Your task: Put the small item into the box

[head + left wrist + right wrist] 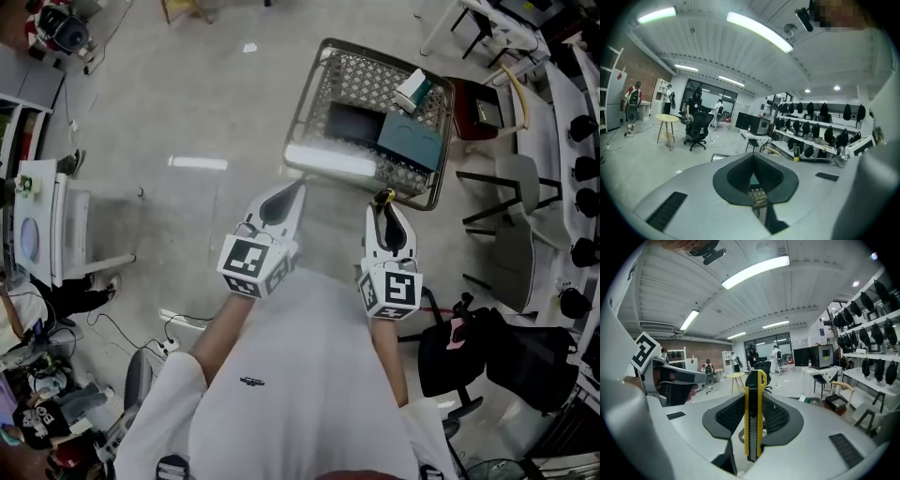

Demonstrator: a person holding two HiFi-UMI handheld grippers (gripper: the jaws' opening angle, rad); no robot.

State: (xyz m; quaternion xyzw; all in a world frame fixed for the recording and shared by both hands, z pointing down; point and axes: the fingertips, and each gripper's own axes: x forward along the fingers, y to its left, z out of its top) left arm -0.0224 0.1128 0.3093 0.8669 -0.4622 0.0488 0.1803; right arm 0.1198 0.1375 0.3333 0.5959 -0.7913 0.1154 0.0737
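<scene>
**Fig. Approach to the container, item in hand.** The small item, a yellow-and-black utility knife (753, 418), is clamped upright between the jaws of the right gripper (386, 214). It is held by its flat sides, with its length running along the jaws and its yellow end projecting beyond their tips. Held lengthwise in this way, it can be judged secure against twisting and free to drop clear once the jaws are parted. No blade can be seen extended.

The left gripper (281, 202) is held level beside the right one, with its pads brought together and nothing between them. Only the moulded recess between the pads is left open, and a little wire mesh is seen through it. No part in the placing is apparent for this gripper; it is probably parked clear of the other.

Both grippers are pointed at a wire basket (330, 159) standing on the floor just ahead of their tips. Inside it are seen a teal box (410, 141), a dark flat object (353, 125) and a small white-and-green carton (412, 89). Which of these is the intended box cannot be told, and the basket itself may be meant. The knife has not yet been carried over the rim, so the placing is judged not yet begun.
</scene>
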